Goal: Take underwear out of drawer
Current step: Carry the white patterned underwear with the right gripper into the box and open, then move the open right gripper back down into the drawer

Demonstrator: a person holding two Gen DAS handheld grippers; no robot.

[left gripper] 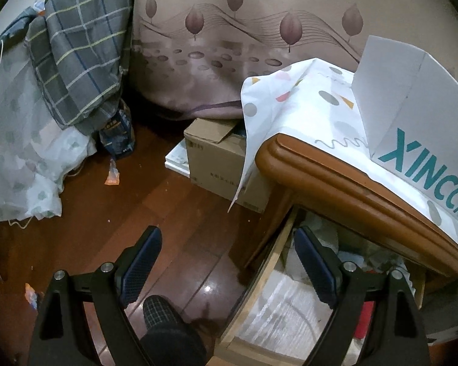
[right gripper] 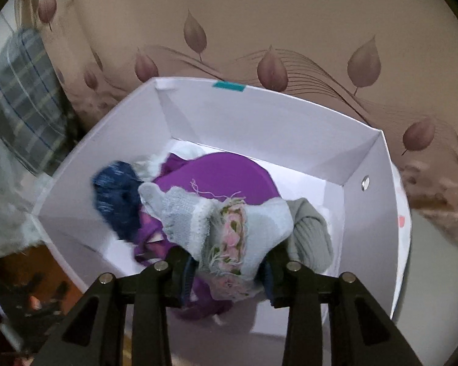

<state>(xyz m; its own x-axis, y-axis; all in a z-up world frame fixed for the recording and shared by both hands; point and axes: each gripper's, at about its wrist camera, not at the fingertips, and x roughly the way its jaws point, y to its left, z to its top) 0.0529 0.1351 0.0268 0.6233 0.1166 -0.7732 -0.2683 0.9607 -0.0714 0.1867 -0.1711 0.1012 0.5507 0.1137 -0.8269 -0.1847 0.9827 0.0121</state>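
My right gripper (right gripper: 229, 259) is shut on a pale grey knit piece of underwear (right gripper: 244, 228) with a pink flowered lace band. It hangs over the open white box (right gripper: 259, 122). In the box lie a purple garment (right gripper: 223, 174), a navy item (right gripper: 116, 192) and a grey ribbed piece (right gripper: 311, 231). My left gripper (left gripper: 229, 235) stands open with nothing in it, astride the left wooden side of the open drawer (left gripper: 259, 277). White folded fabric (left gripper: 284, 305) and other clothes fill the drawer. The same white box (left gripper: 412, 116) stands on the cabinet top above the drawer.
The cabinet's wooden top edge (left gripper: 336, 177) overhangs the drawer, under a spotted cloth (left gripper: 290, 106). A cardboard box (left gripper: 216, 158) sits on the wooden floor (left gripper: 137, 207) beside it. Plaid bedding (left gripper: 79, 55) hangs at left, a leaf-print curtain (left gripper: 259, 30) behind. A person's foot (left gripper: 161, 317) is below my left gripper.
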